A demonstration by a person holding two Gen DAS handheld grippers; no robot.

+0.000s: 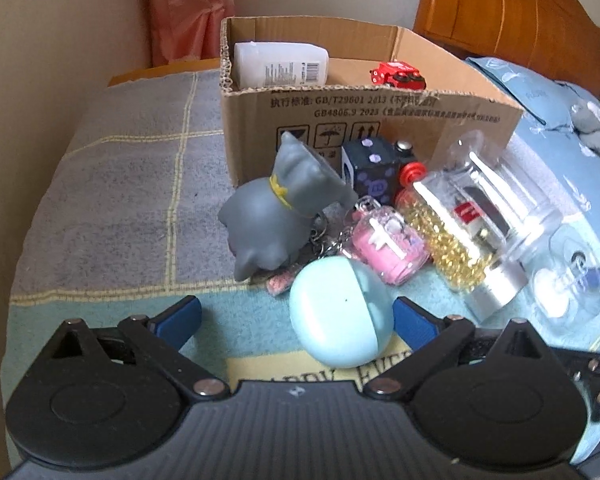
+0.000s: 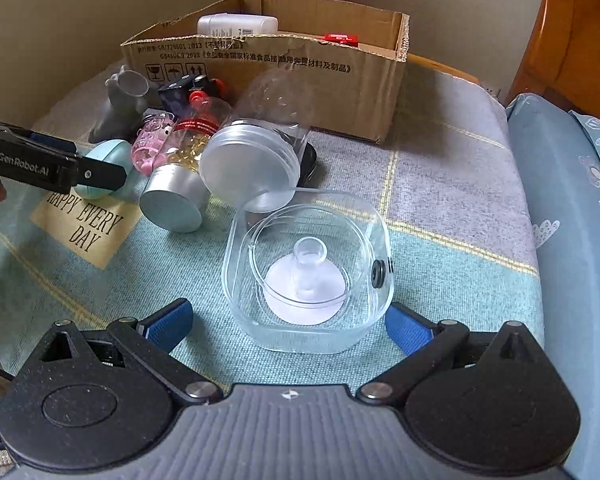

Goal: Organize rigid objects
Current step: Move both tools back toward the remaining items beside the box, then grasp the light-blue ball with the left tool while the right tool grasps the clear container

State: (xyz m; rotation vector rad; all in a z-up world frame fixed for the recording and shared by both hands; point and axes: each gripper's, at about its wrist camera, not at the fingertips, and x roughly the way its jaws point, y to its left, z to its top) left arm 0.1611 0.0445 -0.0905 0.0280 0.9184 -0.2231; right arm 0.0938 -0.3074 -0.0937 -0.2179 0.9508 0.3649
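A pile of small objects lies on the bed in front of a cardboard box. My left gripper is open, its blue fingers on either side of a pale blue egg-shaped case, apart from it. Behind it are a grey cat figure, a pink keychain bottle, a dark cube and a bottle of gold beads. My right gripper is open around a clear square container with a white suction part inside. The left gripper also shows in the right wrist view.
The box holds a white bottle and a red toy car. A clear jar with a grey lid lies beside the container. A blue pillow is at the right, a wooden headboard behind.
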